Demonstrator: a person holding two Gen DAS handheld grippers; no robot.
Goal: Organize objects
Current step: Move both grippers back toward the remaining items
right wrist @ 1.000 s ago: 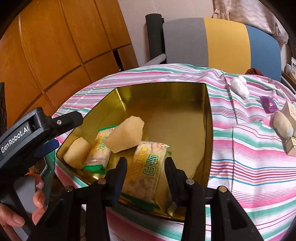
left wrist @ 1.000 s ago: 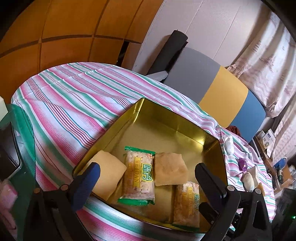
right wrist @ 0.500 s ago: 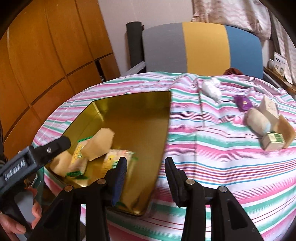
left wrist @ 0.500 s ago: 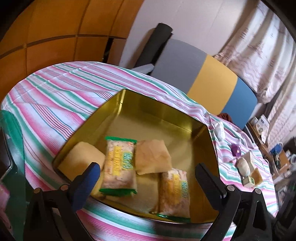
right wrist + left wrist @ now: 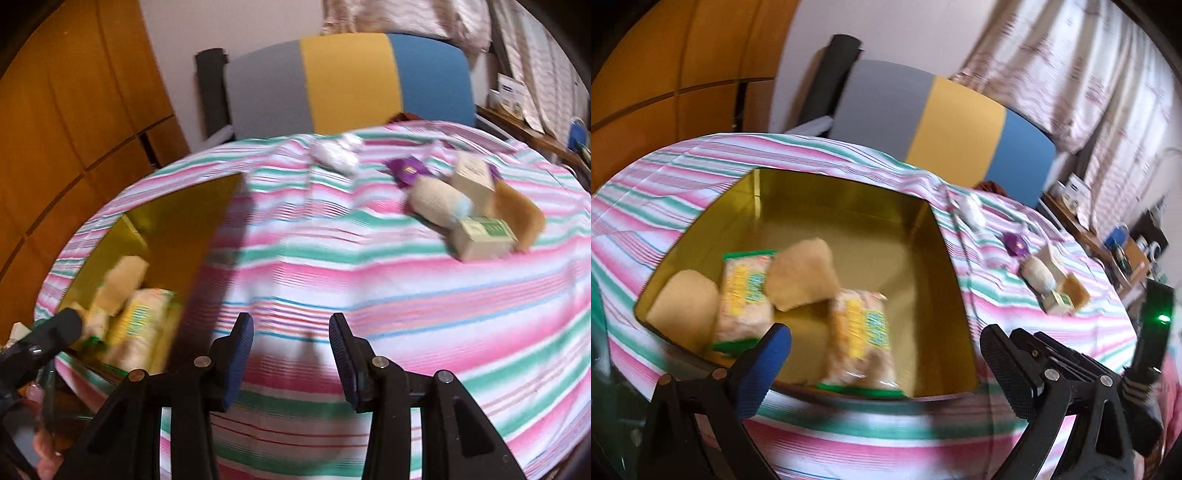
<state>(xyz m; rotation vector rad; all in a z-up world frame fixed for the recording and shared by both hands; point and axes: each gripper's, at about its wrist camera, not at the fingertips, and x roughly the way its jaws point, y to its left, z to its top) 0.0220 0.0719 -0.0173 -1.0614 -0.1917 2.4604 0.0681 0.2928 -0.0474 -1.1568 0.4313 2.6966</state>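
gold tin point(image 5: 849, 221) on the striped table point(image 5: 369, 295) holds two green-edged snack packs point(image 5: 858, 338) and two tan pastries point(image 5: 803, 273). left hand-held gripper point(image 5: 886, 354) spread wide and empty over the tin's near rim. right hand-held gripper point(image 5: 291, 354) empty with a narrow gap, over bare cloth, loose boxes and snacks point(image 5: 480, 206) farther back to its right.

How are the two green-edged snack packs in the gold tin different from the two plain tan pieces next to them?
The green-edged snack packs are long rectangles with yellow and green printing and green ends; the plain tan pieces are blocky, unprinted and one colour. One tan piece leans tilted across the packs, which lie flatter. All four sit together at the near end of the gold tin, whose far end is bare.
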